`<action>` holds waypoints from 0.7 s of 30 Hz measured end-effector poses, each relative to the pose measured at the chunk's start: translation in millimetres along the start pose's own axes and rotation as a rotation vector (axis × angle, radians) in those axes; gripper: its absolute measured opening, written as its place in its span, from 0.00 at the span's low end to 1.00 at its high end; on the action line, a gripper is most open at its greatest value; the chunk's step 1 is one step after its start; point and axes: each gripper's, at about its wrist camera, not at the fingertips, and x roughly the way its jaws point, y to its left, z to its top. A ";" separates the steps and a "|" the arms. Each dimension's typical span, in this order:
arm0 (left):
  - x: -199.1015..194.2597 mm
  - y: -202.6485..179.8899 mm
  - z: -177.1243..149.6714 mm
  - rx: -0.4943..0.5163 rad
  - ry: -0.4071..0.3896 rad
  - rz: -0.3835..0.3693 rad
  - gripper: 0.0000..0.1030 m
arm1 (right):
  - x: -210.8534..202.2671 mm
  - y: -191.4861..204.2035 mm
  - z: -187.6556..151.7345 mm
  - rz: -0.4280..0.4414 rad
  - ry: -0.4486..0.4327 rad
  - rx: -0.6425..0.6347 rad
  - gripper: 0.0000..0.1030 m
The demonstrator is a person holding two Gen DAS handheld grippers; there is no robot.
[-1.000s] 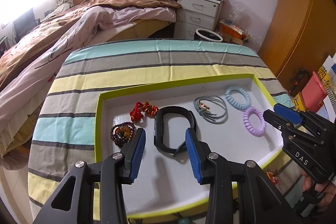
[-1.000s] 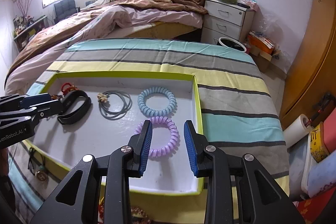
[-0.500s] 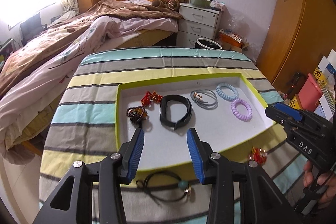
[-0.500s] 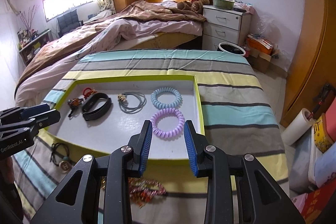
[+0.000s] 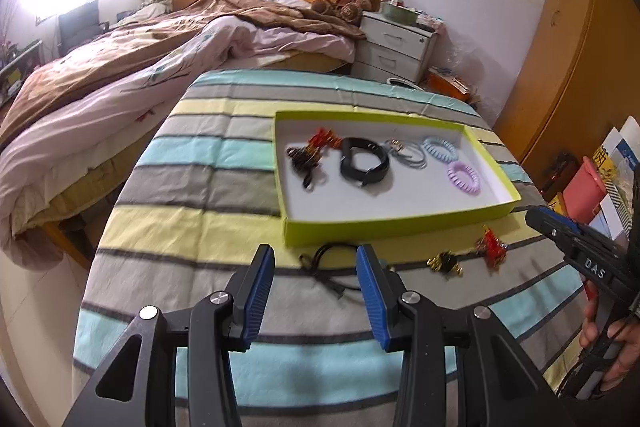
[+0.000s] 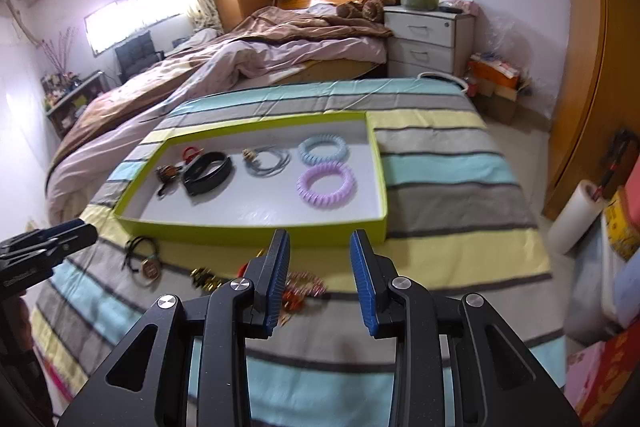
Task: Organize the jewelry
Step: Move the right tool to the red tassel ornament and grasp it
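A lime-green tray [image 5: 384, 225] [image 6: 248, 227] with a white floor sits on the striped cloth. In it lie a beaded bracelet [image 5: 301, 158], a red knot charm [image 5: 322, 137], a black band [image 5: 364, 161] [image 6: 208, 173], a grey cord ring [image 5: 408, 151] [image 6: 267, 159], a blue coil tie [image 5: 440, 147] [image 6: 322, 149] and a purple coil tie [image 5: 463, 177] [image 6: 326, 185]. On the cloth in front of the tray lie a black cord necklace [image 5: 330, 269] [image 6: 144, 259], a gold piece [image 5: 444, 263] [image 6: 204, 277] and a red ornament [image 5: 491, 247] [image 6: 304, 285]. My left gripper [image 5: 316, 283] and right gripper [image 6: 320, 275] are open and empty, both short of the tray.
An unmade bed [image 5: 120, 67] lies to the left. A white nightstand [image 6: 424, 39] stands at the back. A wooden wardrobe [image 5: 580, 67] and boxes [image 5: 584, 187] stand on the right, with a paper roll [image 6: 576, 215] on the floor.
Both grippers pulled back from over the tray toward the near side of the cloth. The loose necklace, gold piece and red ornament came into view. Both stayed open.
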 end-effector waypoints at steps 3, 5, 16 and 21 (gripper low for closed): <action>-3.7 7.0 -7.8 -0.017 0.000 -0.010 0.41 | -0.2 1.4 -9.0 0.026 0.013 0.005 0.32; -4.7 9.9 -11.8 -0.025 0.003 -0.006 0.41 | -0.5 5.0 -16.1 0.055 0.012 -0.007 0.35; -1.9 21.1 -23.5 -0.046 0.018 -0.024 0.41 | 18.1 38.6 -22.9 0.041 0.057 -0.123 0.43; 2.3 24.0 -25.3 -0.055 0.030 -0.027 0.41 | 27.7 43.9 -19.5 0.049 0.084 -0.143 0.43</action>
